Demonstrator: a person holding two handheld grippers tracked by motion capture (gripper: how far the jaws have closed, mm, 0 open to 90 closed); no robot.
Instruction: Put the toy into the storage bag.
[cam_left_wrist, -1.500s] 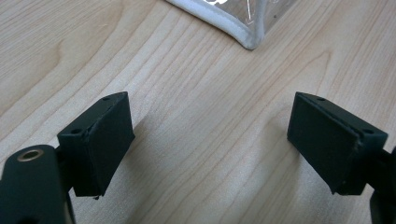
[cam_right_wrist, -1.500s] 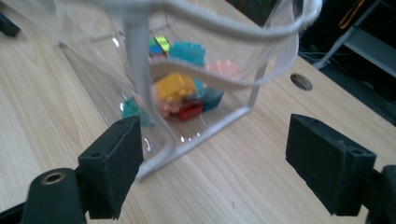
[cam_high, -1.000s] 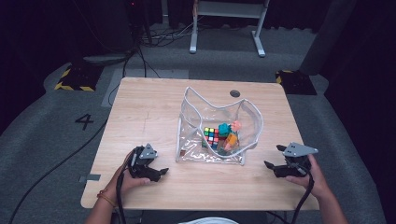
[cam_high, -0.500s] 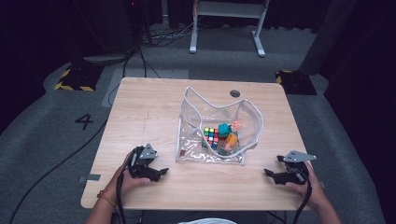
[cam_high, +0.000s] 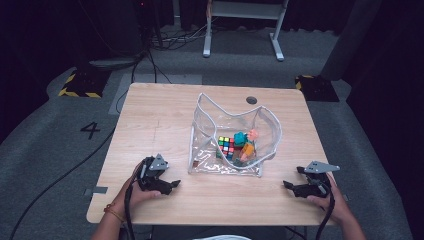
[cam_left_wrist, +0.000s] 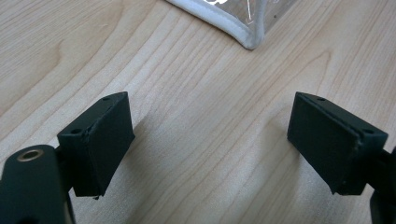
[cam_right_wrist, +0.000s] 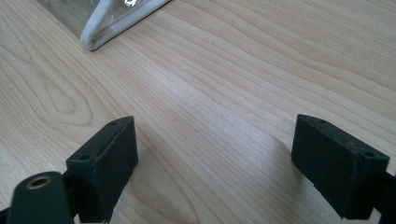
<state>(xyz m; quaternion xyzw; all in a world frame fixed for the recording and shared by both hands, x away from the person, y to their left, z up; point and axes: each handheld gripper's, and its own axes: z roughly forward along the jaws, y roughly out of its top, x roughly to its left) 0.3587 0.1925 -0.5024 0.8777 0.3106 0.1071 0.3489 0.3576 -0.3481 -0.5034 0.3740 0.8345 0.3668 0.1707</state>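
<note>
Pouch (cam_high: 232, 142) of clear plastic stands open mid-desk, toys inside; left tool (cam_high: 165, 184) and right tool (cam_high: 292, 189) rest either side of it, jaws spread, empty, likely poised to grasp it.

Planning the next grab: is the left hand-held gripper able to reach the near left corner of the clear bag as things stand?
Probably yes. The left hand-held gripper is open, and bare table lies between its jaws and the clear bag corner, nothing between.

Clear bag (cam_high: 235, 142) on table (cam_high: 155, 120), between left gripper (cam_high: 172, 185) and right gripper (cam_high: 289, 186) (cube (cam_high: 226, 145) inside), slightly ahead of both.
</note>
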